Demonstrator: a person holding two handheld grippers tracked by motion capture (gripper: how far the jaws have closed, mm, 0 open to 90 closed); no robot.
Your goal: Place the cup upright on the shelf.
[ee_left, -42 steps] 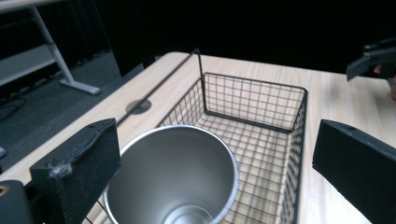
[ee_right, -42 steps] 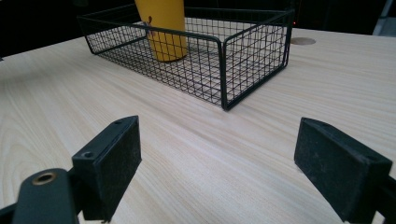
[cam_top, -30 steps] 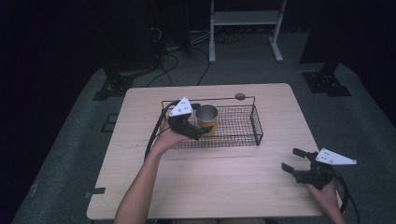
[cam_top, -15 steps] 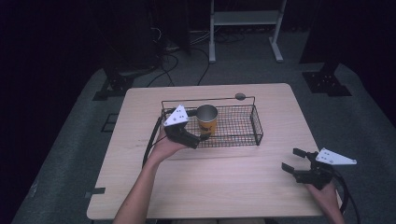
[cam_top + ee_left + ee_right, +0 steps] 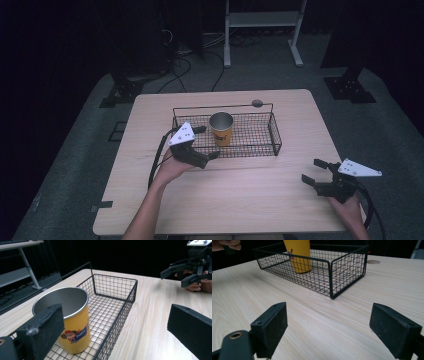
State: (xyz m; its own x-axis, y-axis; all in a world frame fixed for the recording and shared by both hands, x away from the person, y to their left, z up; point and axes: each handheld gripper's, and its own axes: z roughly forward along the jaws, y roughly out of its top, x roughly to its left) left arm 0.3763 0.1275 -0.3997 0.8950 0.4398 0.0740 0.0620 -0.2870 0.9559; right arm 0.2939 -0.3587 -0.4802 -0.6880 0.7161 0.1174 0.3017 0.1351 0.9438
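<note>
- Left gripper (image 5: 202, 142) hangs just beside the near-left part of the wire basket (image 5: 274, 131), jaws spread wide and grasping nothing; one jaw reaches over the basket's near rim, the other stays outside it above the worktop (image 5: 240, 200).
- Yellow cup (image 5: 221, 128) with a steel rim stands upright inside the basket, in its left half, mouth open to the ceiling.
- From the left gripper view the cup (image 5: 71, 320) sits close ahead, partly behind the jaw on that view's left side, apart from it as far as can be told; its long axis is vertical.
- Right gripper (image 5: 320, 172) rests low near the worktop's near-right corner, well apart from the basket, its jaws released and empty.
- In the right gripper view the basket (image 5: 332, 270) and the cup (image 5: 299, 255) lie far ahead across bare wood.
- Judging by these positions, the left hand (image 5: 172, 167) is much the nearer to the cup; any grasp would come from that side, across the cup's upright wall, with the basket's near rim between.
</note>
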